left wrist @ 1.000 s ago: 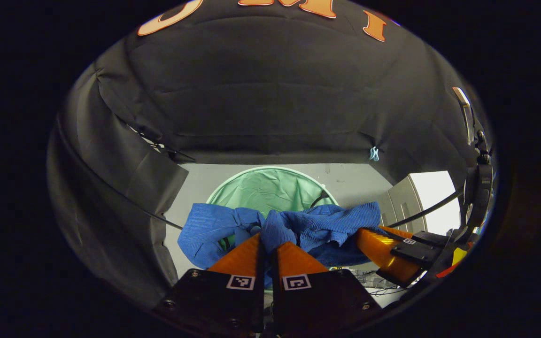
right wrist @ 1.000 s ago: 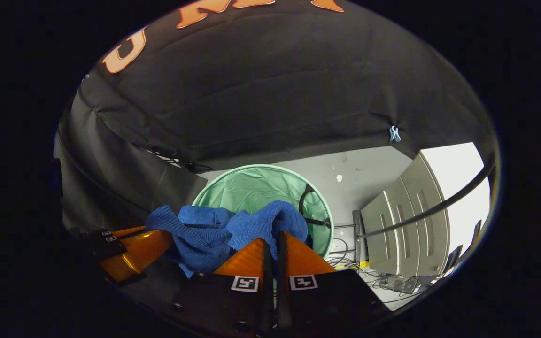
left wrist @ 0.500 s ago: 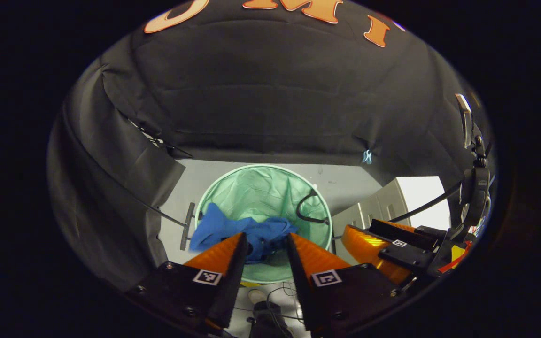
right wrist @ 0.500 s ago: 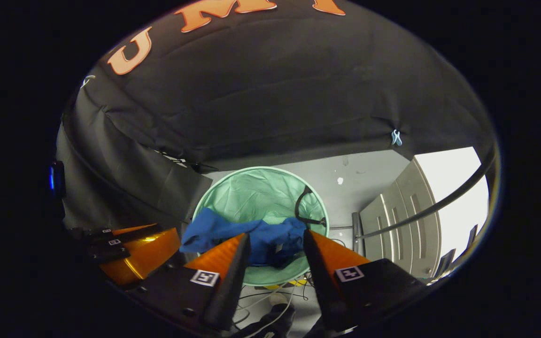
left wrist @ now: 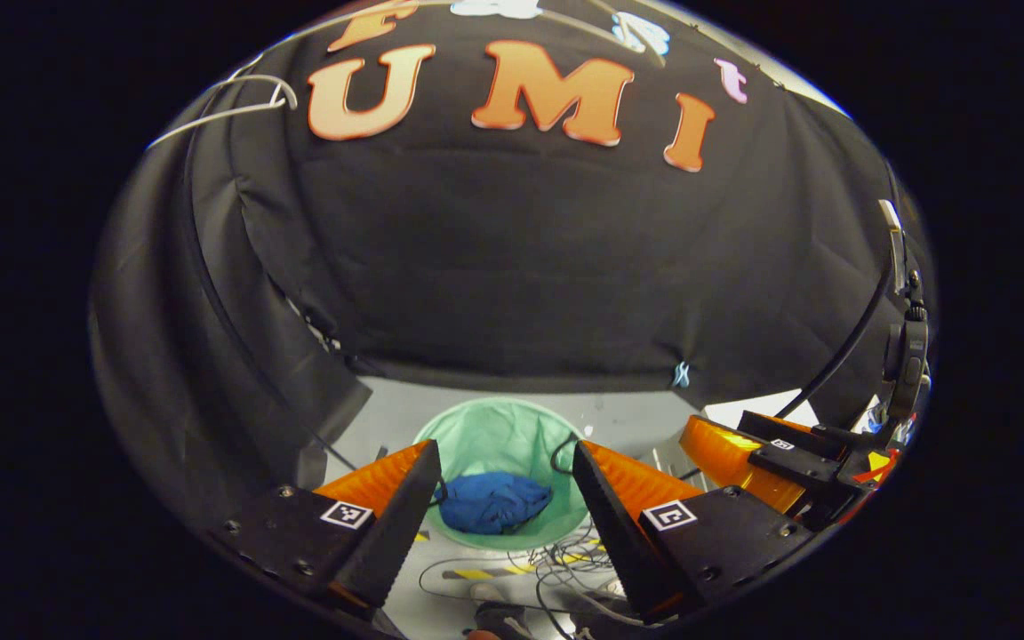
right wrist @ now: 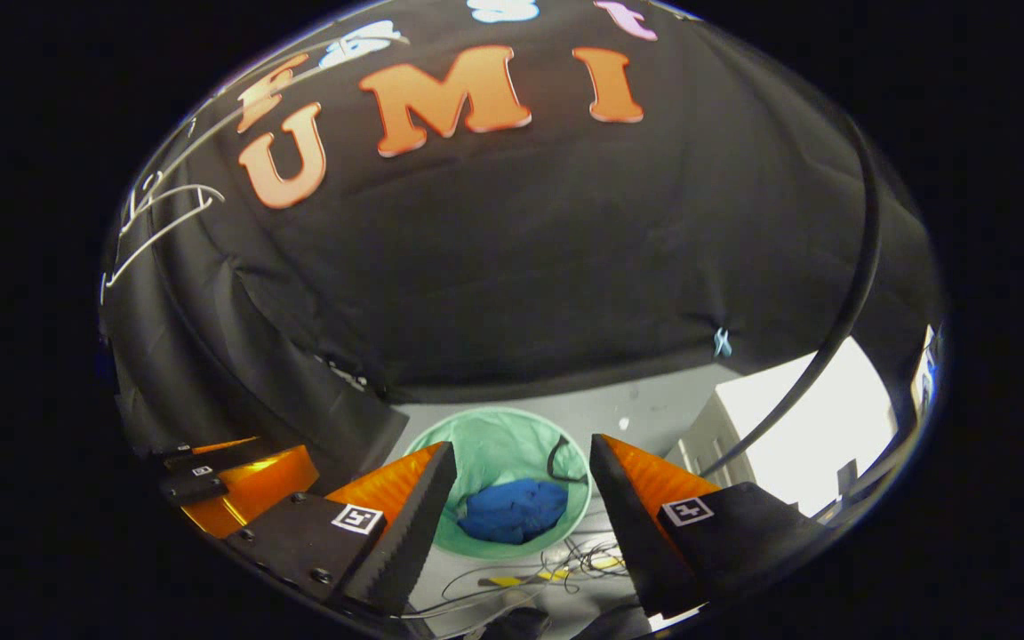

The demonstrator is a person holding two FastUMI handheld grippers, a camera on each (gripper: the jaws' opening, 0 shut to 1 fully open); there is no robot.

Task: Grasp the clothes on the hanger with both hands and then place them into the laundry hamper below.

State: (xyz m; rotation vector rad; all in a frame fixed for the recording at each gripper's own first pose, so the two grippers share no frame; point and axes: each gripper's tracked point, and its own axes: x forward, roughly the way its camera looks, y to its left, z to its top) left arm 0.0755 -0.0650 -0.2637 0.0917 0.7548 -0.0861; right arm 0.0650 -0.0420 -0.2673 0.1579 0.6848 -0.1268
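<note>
Blue clothes [left wrist: 494, 501] dropped into hamper [left wrist: 476, 428], lower centre; both hand-held grippers, left [left wrist: 503, 484] and right [right wrist: 521, 480], now wide apart, empty, raised. Task looks done.

No words, numbers or brand names can be read on any object. The only markings are square black-and-white coded tags [left wrist: 346, 514], one on the base of each finger of the left gripper [left wrist: 505, 449] and of the right gripper [right wrist: 523, 442]; they carry block patterns, not letters. On the near floor lies a strip of yellow-and-black striped tape [left wrist: 468, 574], a marking without text.
</note>
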